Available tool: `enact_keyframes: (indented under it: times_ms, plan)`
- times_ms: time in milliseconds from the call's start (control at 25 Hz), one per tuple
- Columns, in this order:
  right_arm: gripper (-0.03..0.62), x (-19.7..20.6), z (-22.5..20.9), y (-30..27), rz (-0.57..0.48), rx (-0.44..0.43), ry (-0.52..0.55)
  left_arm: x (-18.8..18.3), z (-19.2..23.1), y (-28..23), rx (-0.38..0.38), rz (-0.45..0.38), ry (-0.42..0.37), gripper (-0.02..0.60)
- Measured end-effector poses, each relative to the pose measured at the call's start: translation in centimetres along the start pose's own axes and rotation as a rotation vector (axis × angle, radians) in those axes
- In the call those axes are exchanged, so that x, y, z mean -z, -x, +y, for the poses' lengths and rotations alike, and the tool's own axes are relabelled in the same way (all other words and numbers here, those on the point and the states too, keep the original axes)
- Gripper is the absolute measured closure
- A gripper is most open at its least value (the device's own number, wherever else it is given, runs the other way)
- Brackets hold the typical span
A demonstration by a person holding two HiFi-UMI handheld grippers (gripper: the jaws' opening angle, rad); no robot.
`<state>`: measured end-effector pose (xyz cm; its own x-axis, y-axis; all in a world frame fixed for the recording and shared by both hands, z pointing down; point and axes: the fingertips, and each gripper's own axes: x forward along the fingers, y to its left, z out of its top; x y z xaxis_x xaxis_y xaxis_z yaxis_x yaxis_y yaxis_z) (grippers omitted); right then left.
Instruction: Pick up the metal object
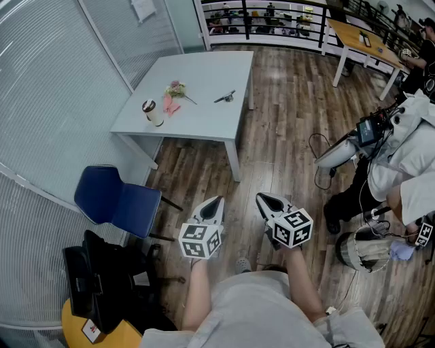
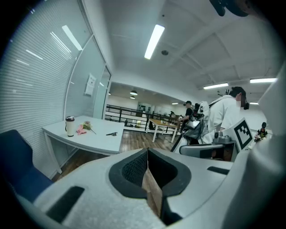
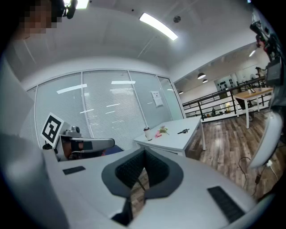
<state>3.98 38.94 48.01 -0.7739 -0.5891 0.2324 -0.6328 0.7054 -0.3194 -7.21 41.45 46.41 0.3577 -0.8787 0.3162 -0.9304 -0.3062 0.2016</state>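
Note:
A small dark metal object (image 1: 225, 97) lies near the right edge of a pale grey table (image 1: 204, 119), far ahead of me. The same object shows small in the left gripper view (image 2: 111, 133) and in the right gripper view (image 3: 182, 131). My left gripper (image 1: 217, 201) and right gripper (image 1: 262, 200) hang side by side over the wooden floor, well short of the table. Both are shut with nothing between the jaws. In the left gripper view the left gripper (image 2: 147, 152) points toward the table; the right gripper (image 3: 144, 154) does too.
On the table stand a lidded cup (image 1: 151, 112) and a pink flower bunch (image 1: 174, 93). A blue chair (image 1: 117, 200) sits left of me. A person in white (image 1: 408, 146) with equipment stands at the right. A railing (image 1: 272, 20) and a wooden table (image 1: 360, 41) lie beyond.

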Motion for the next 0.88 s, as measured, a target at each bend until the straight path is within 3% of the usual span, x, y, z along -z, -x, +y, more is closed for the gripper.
enact_keyframes:
  times_ms: [400,600,720,840,880]
  plan:
    - [0.599,0.4,0.8,-0.5,0.033,0.026,0.020,-0.1,0.8,-0.3,0.027,-0.005,0.009,0.571]
    - [0.595,1.8,2.8,-0.4,0.039,-0.061,-0.028,0.9,0.6,0.0,0.086,0.006,0.009,0.569]
    - [0.580,2.6,2.8,-0.2,0.045,-0.064,-0.054,1.6,0.5,-0.3,0.113,0.023,0.008,0.565]
    - [0.539,3.3,2.3,-0.5,0.066,-0.072,-0.062,2.3,0.9,-0.8,0.116,0.036,0.002,0.468]
    - [0.523,3.4,2.1,-0.7,0.062,-0.081,-0.075,2.5,1.2,-1.1,0.108,0.038,0.003,0.466]
